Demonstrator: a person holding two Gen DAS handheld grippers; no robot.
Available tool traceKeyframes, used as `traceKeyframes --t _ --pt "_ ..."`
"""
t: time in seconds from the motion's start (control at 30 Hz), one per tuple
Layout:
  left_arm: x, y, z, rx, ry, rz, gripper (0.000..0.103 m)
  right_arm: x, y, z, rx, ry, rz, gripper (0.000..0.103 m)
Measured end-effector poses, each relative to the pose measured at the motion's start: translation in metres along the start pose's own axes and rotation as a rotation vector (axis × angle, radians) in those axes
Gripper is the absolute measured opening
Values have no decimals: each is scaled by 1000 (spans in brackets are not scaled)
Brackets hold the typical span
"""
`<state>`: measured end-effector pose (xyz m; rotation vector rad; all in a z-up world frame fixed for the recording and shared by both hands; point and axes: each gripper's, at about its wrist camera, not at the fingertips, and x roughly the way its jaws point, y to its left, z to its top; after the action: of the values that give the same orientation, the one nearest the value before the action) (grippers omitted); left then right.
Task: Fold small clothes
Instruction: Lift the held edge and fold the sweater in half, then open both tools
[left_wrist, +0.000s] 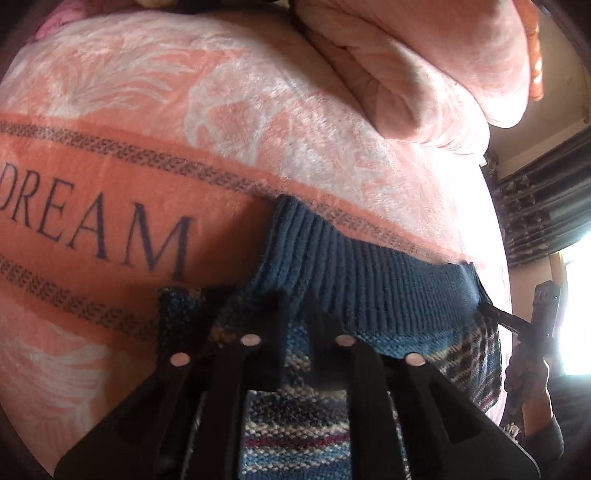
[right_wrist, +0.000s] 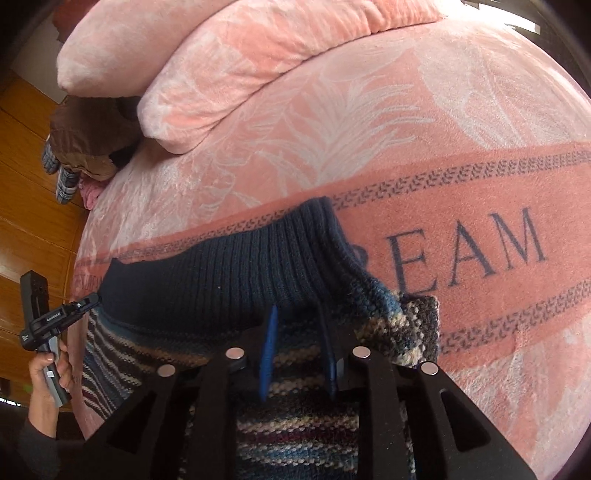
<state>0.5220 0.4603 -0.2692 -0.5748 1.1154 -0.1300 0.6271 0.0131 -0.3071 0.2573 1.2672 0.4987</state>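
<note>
A knitted sweater (left_wrist: 369, 280) with a navy ribbed band and a striped body lies across a pink blanket (left_wrist: 110, 177) printed "DREAM". My left gripper (left_wrist: 297, 317) is shut on the sweater near its left end, with knit showing between the fingers. The right wrist view shows it (right_wrist: 94, 298) pinching the sweater's (right_wrist: 221, 280) left edge. My right gripper (right_wrist: 297, 314), with blue pads, is shut on the striped knit below the band. In the left wrist view its tip (left_wrist: 485, 308) bites the sweater's right edge.
A rolled pink quilt (left_wrist: 424, 74) lies at the back of the bed (right_wrist: 406, 129). A heap of brown and plaid clothes (right_wrist: 92, 140) sits at the bed's far left edge, by wooden panelling (right_wrist: 22, 184). Dark curtains (left_wrist: 546, 206) and a bright window are to the right. A person's hand (right_wrist: 44, 373) holds the left gripper.
</note>
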Motion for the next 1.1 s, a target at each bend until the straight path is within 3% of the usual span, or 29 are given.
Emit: traceKeyframes --t 0.07,0.13,0.2,0.23,0.27,0.3,0.33,0.37,0.4,0.47,0.53,0.57,0.63,0.7,0.73,0.77,0.8,0.83,0.9,0.93,1.0,1.03,1.1 --pt "-19 -16 -21 64 -1 -106 22 -15 14 -17 -26 -1 117 26" --pt "-23 -16 -44 70 27 -151 23 -17 21 -36 -34 14 194 26" --pt "-7 -5 -60 64 75 -92 22 -2 17 -51 -10 60 202 26" --pt "2 5 -65 46 96 -58 21 8 14 -56 -10 75 174 21" --pt "7 13 -68 22 102 -51 14 13 10 -60 -4 70 157 10" --pt "7 18 -69 1 97 -52 7 13 6 -61 14 62 150 5" --pt "2 19 -68 -8 82 -52 7 9 6 -61 39 58 149 5" --pt "-8 14 -67 1 53 -56 13 1 11 -62 45 45 146 14" --pt "-21 6 -70 19 28 -98 18 -9 21 -67 27 33 165 18" --pt "-39 -15 -86 58 3 -211 18 -23 46 -86 -26 38 248 18" --pt "-36 -30 -113 87 31 -286 18 -21 70 -108 -79 76 307 18" --pt "-26 -33 -124 95 59 -275 20 -13 79 -120 -91 103 319 18" --pt "4 -27 -141 83 124 -199 19 13 92 -135 -110 158 300 18" --pt "18 -12 -147 22 130 -194 6 35 91 -148 -101 169 244 12" --pt "15 -12 -146 -2 118 -203 6 34 90 -150 -93 155 246 11" --pt "7 -17 -145 0 95 -220 11 28 91 -150 -82 156 246 14" --pt "-3 -25 -147 14 73 -261 26 17 92 -151 -80 152 258 16" --pt "-11 -34 -151 34 61 -302 28 3 93 -153 -95 131 268 22" --pt "-15 -47 -161 89 71 -318 31 -24 84 -160 -118 89 257 22" --pt "-9 -47 -165 92 93 -299 32 -33 71 -164 -105 80 240 22" --pt "9 -35 -172 73 140 -193 35 -42 32 -175 -37 70 192 22" --pt "16 -27 -173 49 147 -198 30 -42 11 -178 10 71 155 20" --pt "20 -13 -171 -7 141 -204 10 -36 -25 -184 69 81 120 0"
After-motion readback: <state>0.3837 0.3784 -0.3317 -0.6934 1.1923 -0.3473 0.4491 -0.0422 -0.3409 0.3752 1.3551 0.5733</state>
